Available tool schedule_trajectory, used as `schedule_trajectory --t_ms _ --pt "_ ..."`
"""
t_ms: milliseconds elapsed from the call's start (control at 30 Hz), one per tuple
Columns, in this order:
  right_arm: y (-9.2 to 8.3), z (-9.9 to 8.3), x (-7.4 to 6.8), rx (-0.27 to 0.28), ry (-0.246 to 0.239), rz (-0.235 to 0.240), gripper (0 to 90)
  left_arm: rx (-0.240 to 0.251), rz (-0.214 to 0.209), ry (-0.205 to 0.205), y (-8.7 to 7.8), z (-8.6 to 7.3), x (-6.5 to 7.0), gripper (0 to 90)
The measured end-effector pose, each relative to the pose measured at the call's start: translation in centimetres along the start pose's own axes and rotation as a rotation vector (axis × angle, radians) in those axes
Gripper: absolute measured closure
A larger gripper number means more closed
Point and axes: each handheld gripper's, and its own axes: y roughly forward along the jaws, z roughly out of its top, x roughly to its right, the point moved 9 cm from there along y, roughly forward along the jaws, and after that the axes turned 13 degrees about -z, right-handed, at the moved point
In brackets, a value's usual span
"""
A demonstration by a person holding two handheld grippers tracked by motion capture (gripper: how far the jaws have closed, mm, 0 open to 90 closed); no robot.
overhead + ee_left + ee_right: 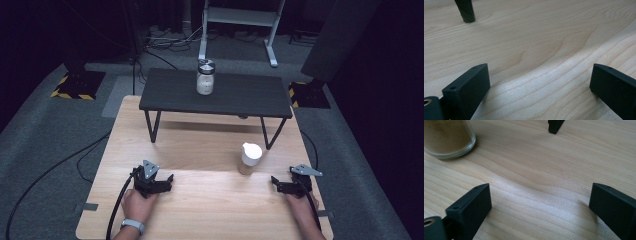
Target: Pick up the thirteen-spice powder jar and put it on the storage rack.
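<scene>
Two hand-held grippers rest low on the wooden table. My left gripper lies at the front left, its jaws wide apart with bare wood between them. At the front right my right gripper is open too, nothing between its fingers. A glass jar with a white lid and brownish powder stands just left of and beyond the right gripper; its base fills the upper left of the right gripper view. A second jar with a dark lid and white contents stands on the black shelf.
A low black shelf on thin black legs spans the table's far half; one leg foot is ahead of the left gripper, another ahead of the right. Cables trail off both grippers. Grey carpet and a white stand lie beyond.
</scene>
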Motion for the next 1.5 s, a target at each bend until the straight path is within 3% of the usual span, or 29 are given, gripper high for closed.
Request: schedule_trajectory --t_ms 100,267,367,633,700,933,1300,1500 --pt "-0.3 0.1 0.2 0.009 0.012 0.004 2.6 0.000 0.000 0.000 0.0 0.0 0.0 2.6" --pt "-1.3 0.4 -0.1 0.084 0.005 0.019 1.5 0.000 0.000 0.000 0.0 0.0 0.0 2.6" --pt "-2.1 1.1 -0.2 0.132 0.039 0.047 1.1 0.000 0.000 0.000 0.0 0.0 0.0 2.6" --pt "-4.8 2.5 -0.7 0.359 0.077 0.105 0.7 0.000 0.000 0.000 0.0 0.0 0.0 2.6" --pt "-4.9 2.6 -0.8 0.391 0.083 0.118 0.7 0.000 0.000 0.000 0.0 0.0 0.0 2.6" --pt "-3.9 2.7 -1.4 0.349 0.092 0.149 0.8 0.000 0.000 0.000 0.0 0.0 0.0 2.6" --pt "-2.9 5.4 -5.4 0.366 -0.007 0.201 1.4 0.000 0.000 0.000 0.0 0.0 0.0 2.6" --pt "-1.7 6.0 -6.7 0.370 0.001 0.200 1.7 0.000 0.000 0.000 0.0 0.0 0.0 2.6"
